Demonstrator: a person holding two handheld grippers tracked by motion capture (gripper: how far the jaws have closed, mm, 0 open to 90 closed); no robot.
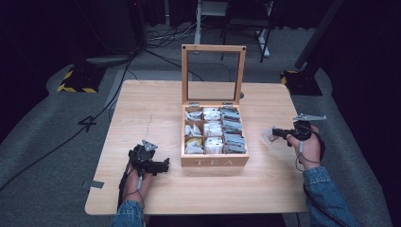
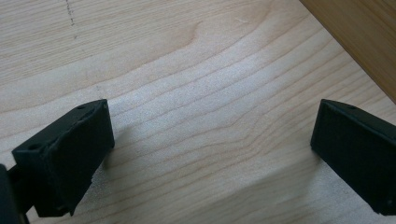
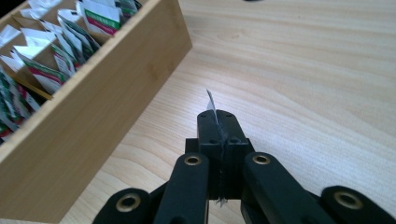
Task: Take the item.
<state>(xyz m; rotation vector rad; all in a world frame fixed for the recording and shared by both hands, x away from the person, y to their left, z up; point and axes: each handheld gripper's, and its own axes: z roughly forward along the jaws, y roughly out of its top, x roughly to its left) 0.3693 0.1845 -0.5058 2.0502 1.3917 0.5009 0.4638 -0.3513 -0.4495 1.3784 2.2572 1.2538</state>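
In the high view, nearest the camera are the person's 2 blue denim sleeves, coming in from the bottom edge. The left hand rests on the pale wooden desk and holds the black left tool, which points toward the front left corner of the light bamboo tea box, lettered TEA, and lies just short of it. The box's glass-paned lid stands upright at the back, and 9 compartments hold rows of white and grey sachets. On the far side of the box the right hand holds the black right tool above the desk, tip toward the box's side wall, with a small pale paper tea sachet at its tip, apart from the box.

In the left gripper view, the left tool has its 2 black jaws spread wide with bare desk between them and nothing held. Ahead and to the tool's right, a strip of the box's wall crosses the upper corner.

In the right gripper view, the right tool is closed tight on the tea sachet, whose thin edge sticks up past the tip and also shows beneath the pads. The sachet hangs over open desk. To the tool's left runs the long wall of the tea box, near but not touching, with green-and-red-printed white sachets standing in the compartments.
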